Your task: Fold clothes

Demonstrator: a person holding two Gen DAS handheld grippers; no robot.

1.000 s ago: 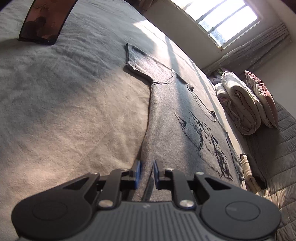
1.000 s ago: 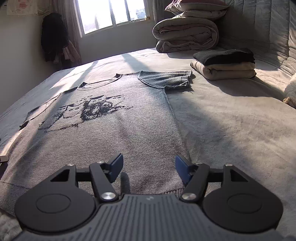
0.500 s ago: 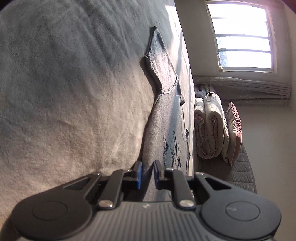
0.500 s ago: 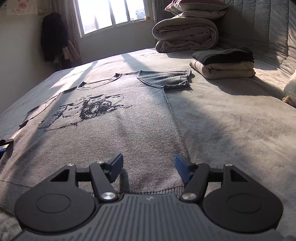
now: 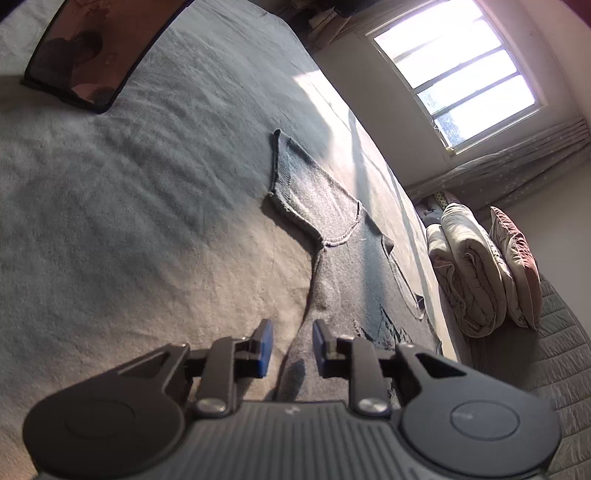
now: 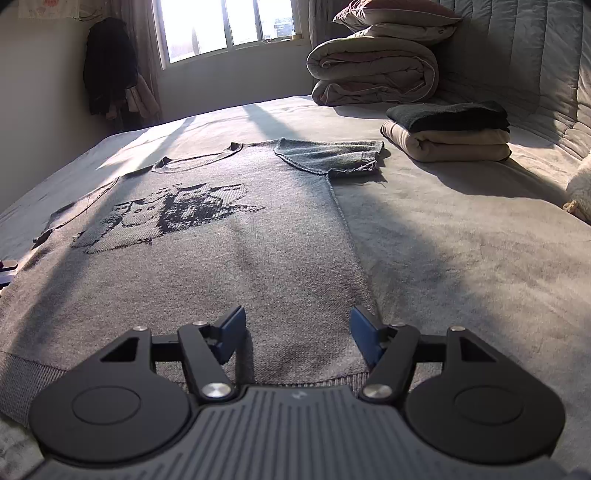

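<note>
The right gripper sits low over the hem of the grey sweater, its blue fingers spread wide with nothing between them. The left gripper hangs over the sweater's side edge, its fingers parted by a narrow gap, holding nothing. The sweater lies flat, front up, on the bed, both sleeves spread out. Beyond it sits a stack of folded clothes, then a rolled duvet and the window.
</note>
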